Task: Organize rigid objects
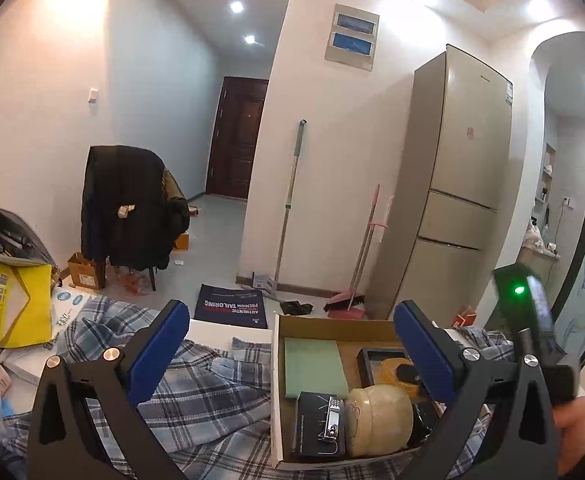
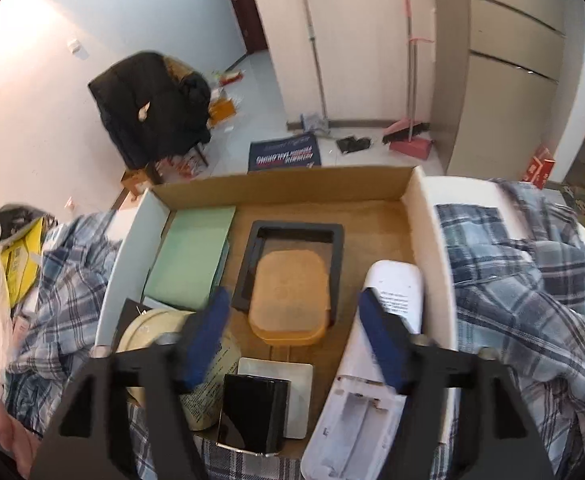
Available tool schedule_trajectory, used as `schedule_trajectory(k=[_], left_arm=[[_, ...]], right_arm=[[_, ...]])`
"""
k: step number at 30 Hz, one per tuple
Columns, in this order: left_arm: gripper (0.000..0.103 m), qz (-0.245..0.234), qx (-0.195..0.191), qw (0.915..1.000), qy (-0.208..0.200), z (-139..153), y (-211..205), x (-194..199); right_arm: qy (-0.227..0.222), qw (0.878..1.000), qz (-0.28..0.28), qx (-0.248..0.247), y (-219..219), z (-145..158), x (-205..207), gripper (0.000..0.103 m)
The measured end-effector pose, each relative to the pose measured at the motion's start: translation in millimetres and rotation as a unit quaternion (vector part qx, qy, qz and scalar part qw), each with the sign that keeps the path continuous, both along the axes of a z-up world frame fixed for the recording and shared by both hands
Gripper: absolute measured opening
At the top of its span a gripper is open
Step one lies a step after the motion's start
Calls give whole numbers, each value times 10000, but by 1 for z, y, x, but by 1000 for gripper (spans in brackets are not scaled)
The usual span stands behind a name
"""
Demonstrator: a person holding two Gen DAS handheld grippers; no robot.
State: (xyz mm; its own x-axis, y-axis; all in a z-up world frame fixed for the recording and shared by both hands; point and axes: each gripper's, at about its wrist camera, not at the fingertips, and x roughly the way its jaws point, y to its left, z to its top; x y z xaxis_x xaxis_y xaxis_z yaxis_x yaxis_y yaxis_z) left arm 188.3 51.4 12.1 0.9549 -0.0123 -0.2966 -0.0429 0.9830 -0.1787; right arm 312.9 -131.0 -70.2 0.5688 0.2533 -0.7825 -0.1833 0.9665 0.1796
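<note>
A cardboard box (image 2: 284, 190) with white sides sits on a plaid cloth (image 2: 524, 288). It holds a green pad (image 2: 192, 256), a black frame (image 2: 296, 232), an orange lid (image 2: 290, 300), a cream jar (image 2: 152, 328), a black case (image 2: 252, 416), a white tile (image 2: 292, 376) and a white remote (image 2: 376, 360) lying face down. My right gripper (image 2: 292, 340) is open and empty just above the box contents. My left gripper (image 1: 292, 352) is open and empty over the box's left wall (image 1: 275, 360). The jar (image 1: 376, 420), the pad (image 1: 314, 364) and a black box (image 1: 318, 424) show there too.
A yellow bag (image 1: 20, 304) and clutter lie at the left. A chair with a black coat (image 1: 128, 208), a mop (image 1: 288, 200), a broom and dustpan (image 1: 348, 304), a fridge (image 1: 452, 184) and a floor mat (image 1: 232, 306) stand beyond the bed.
</note>
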Motion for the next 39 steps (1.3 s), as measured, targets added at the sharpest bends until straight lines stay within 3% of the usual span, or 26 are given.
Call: schedule_trajectory(k=[8,15,17,18,20,21,23,27,32,39], left_arm=[[103,6,81,9991,-408,35,-5,-28],[103,-290,466,9945,-892,70,-31,-83],[103,-317,504,9920,-1110,77,-36,-102],[103,-531,433,9902,-1217,81,-38,-111],[103,-897,281,9884,-1190,84,-39,-120],[103,-709,218,9907,-1143,84,-39,-126],[103,-492,88,9901,-1312,85,-37,-144],[103,-527,0,9871,-1514,84,-38,-170],[103,-722,792,9863,-1254,67,-60,-169],[103,-706,792,9859,-1291,39,-66,-170]], right_arm=[[-989,9947,110,-252,-9,59,-51,69],[-1796,9833,279,15,-15,114,-111,73],[-2069,9780,263,56,-19,127,-133,82],[-2187,9754,266,94,-21,132,-143,92],[-2423,9695,322,152,-25,141,-161,103],[-2577,9655,352,141,-27,145,-172,103],[-2875,9575,225,33,-31,148,-192,103],[-3314,9434,-100,-61,-47,145,-224,103],[-3142,9490,-156,190,-66,130,-235,103],[-3299,9435,-272,130,-76,104,-245,103]])
